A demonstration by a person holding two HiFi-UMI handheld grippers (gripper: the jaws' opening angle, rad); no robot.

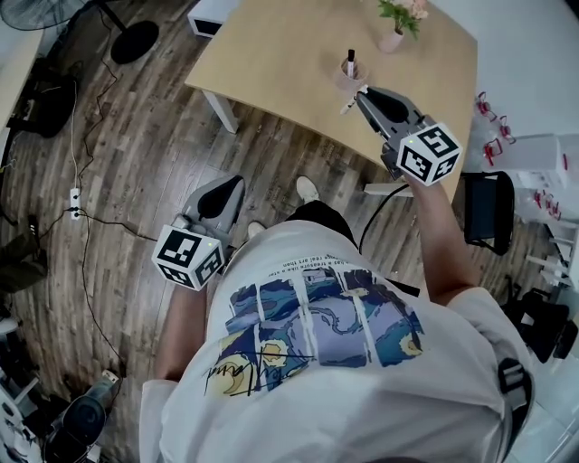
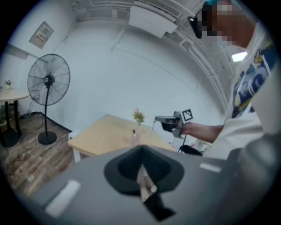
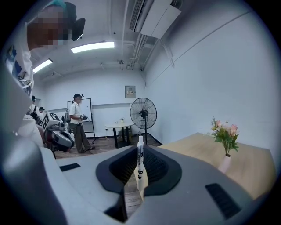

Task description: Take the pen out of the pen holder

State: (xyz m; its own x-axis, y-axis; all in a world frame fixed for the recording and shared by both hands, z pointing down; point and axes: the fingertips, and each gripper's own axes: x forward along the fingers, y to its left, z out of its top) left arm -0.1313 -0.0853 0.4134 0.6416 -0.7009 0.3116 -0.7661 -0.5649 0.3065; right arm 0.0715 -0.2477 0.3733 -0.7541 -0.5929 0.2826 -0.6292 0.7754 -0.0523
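Observation:
A small pinkish pen holder stands on the wooden table with one dark pen upright in it. My right gripper hovers just right of the holder, shut on a white pen. In the right gripper view that white pen stands between the closed jaws of the right gripper, clear of the holder. My left gripper hangs low over the floor beside the person's leg. The left gripper view shows the left gripper shut and empty, with the holder far off.
A vase of pink flowers stands at the table's far edge, right of the holder. A black chair is on the right. A standing fan and a person are across the room. Cables run over the wooden floor.

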